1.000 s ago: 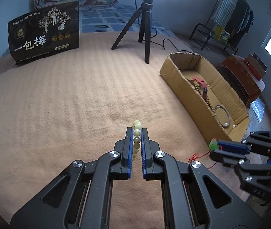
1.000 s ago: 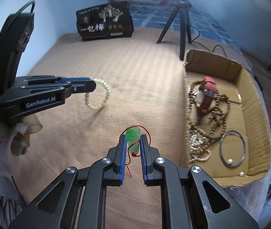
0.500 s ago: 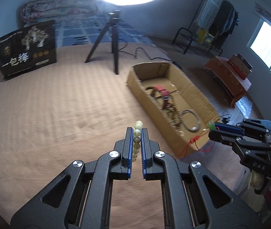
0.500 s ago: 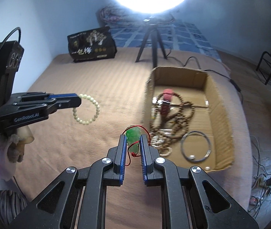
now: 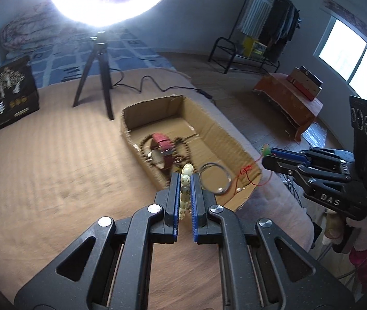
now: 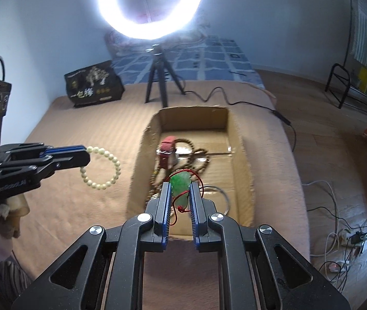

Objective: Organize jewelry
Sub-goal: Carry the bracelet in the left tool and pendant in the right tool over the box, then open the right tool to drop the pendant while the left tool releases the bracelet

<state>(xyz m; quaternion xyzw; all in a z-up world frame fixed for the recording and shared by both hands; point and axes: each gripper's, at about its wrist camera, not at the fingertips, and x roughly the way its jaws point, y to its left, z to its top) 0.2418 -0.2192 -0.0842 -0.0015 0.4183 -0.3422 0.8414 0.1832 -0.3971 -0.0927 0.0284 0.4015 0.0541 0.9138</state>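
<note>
Right gripper [image 6: 179, 193], clamped on the green pendant [image 6: 180, 186], hangs right over the cardboard box [image 6: 245, 165] lying lengthwise ahead (nearer arm, I'd say), while left gripper [image 6: 86, 155] grips the bead bracelet [image 6: 103, 168] beside it.

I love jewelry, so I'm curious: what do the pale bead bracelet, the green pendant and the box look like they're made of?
Pale bead bracelet: smooth cream beads with a soft sheen, maybe stone, bone or plastic. Green pendant: translucent and glossy, jade-like, though glass is possible, on thin red cord. Box: plain brown cardboard, matte, with rough torn edges.
</note>
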